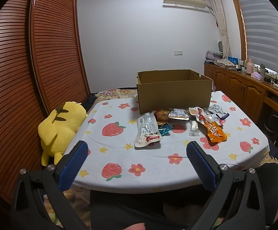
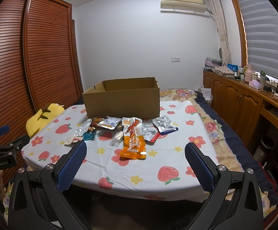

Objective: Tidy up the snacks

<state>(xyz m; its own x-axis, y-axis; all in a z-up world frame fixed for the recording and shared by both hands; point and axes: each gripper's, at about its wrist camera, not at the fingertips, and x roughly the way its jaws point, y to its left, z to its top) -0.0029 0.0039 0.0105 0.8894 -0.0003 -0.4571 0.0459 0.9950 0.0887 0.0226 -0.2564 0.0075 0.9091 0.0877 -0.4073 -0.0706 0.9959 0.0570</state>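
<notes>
1. two grippers are in our hands, and both hang above the near edge of the table with nothing between their fingers.
2. our left gripper (image 1: 137,149) has its blue ridged pads wide apart; the white strawberry-and-flower printed tablecloth (image 1: 154,164) shows between them.
3. our right gripper (image 2: 136,149) is spread just as wide, also holding nothing.
4. the open brown cardboard box (image 1: 174,94) stands upright at the far side of the table, its top open (we cannot see its floor from either view).
5. the snack packets lie in a loose cluster on the cloth just in front of the box, some overlapping.
6. nearest our left gripper is a long white pouch with a red label (image 1: 147,129), with a small teal wrapper (image 1: 164,129) touching its right side.
7. the orange and white glossy pouch (image 2: 133,140) lies nearest our right gripper, pointing toward the box.
8. silver foil packets (image 2: 164,125) sit to its right, and another silver packet (image 2: 108,123) lies close to the box wall.
9. a yellow plush toy (image 1: 62,129) rests off the table's left edge, beside the slatted brown wooden wardrobe (image 1: 43,57).
</notes>
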